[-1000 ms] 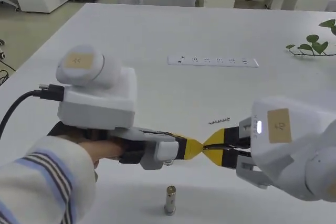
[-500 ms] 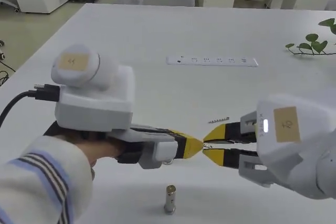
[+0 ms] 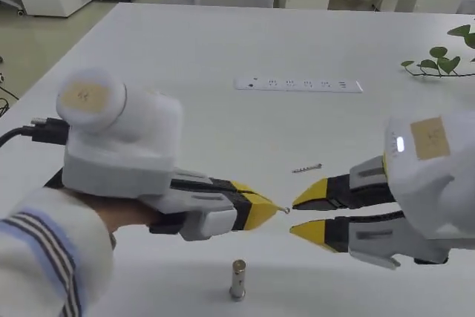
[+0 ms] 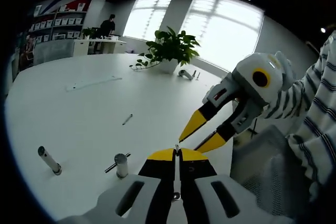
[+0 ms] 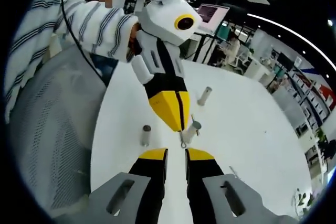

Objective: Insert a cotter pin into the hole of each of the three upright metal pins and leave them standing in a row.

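My left gripper (image 3: 276, 210) is shut on a thin cotter pin (image 3: 286, 210), whose looped end pokes out past the yellow tips. In the left gripper view the closed jaws meet on the cotter pin (image 4: 177, 148). My right gripper (image 3: 295, 216) faces it from the right, open, its tips just short of the loop with nothing between them. One upright metal pin (image 3: 237, 280) stands near the front edge. The right gripper view shows three metal pins (image 5: 146, 135), (image 5: 196, 128), (image 5: 205, 95) beyond the cotter pin (image 5: 184, 139). A second cotter pin (image 3: 306, 169) lies loose on the table.
A white power strip (image 3: 299, 85) lies further back on the white table (image 3: 185, 57). A leafy sprig (image 3: 444, 61) reaches in at the far right. In the left gripper view a thin dark rod lies against one metal pin (image 4: 122, 165); another metal pin (image 4: 48, 160) stands left of it.
The right gripper has opened and drawn back to the right, away from the left gripper's tips. The cotter pin stays in the left gripper.
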Demonstrator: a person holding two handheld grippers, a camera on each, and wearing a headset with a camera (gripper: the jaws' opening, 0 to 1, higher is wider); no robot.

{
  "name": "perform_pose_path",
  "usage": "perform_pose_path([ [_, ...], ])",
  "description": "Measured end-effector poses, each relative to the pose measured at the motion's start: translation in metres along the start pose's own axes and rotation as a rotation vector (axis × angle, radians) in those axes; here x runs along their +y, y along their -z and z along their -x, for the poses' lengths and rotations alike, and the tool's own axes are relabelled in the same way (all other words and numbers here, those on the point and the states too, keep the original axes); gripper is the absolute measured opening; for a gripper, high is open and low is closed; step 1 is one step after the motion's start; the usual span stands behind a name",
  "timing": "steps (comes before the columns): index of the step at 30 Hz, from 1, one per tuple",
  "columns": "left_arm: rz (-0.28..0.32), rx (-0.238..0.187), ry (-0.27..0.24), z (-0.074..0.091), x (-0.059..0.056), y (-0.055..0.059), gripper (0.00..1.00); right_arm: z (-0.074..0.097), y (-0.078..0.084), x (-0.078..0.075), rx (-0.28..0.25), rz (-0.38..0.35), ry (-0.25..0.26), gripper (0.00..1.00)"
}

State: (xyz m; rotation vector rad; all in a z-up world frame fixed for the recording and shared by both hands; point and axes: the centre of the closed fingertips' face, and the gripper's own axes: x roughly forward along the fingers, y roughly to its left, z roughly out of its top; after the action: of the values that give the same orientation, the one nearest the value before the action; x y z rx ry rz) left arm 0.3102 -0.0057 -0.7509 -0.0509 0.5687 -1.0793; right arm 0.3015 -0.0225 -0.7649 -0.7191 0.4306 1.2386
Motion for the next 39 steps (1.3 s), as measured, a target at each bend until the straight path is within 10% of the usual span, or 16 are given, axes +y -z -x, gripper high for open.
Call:
perform_pose_path([
  [6,-0.208,-0.001,0.061,0.001,-0.013,0.0,0.0,0.004,0.001,0.004,-0.019,-0.064,-0.045,0.16],
  [20,-0.435,-0.008,0.184,0.005,-0.036,0.005,0.0,0.005,0.001,0.025,-0.055,-0.131,-0.205,0.16],
  [39,-0.481,0.016,0.231,0.006,-0.045,0.012,0.0,0.001,-0.008,0.042,-0.091,-0.119,-0.31,0.08],
])
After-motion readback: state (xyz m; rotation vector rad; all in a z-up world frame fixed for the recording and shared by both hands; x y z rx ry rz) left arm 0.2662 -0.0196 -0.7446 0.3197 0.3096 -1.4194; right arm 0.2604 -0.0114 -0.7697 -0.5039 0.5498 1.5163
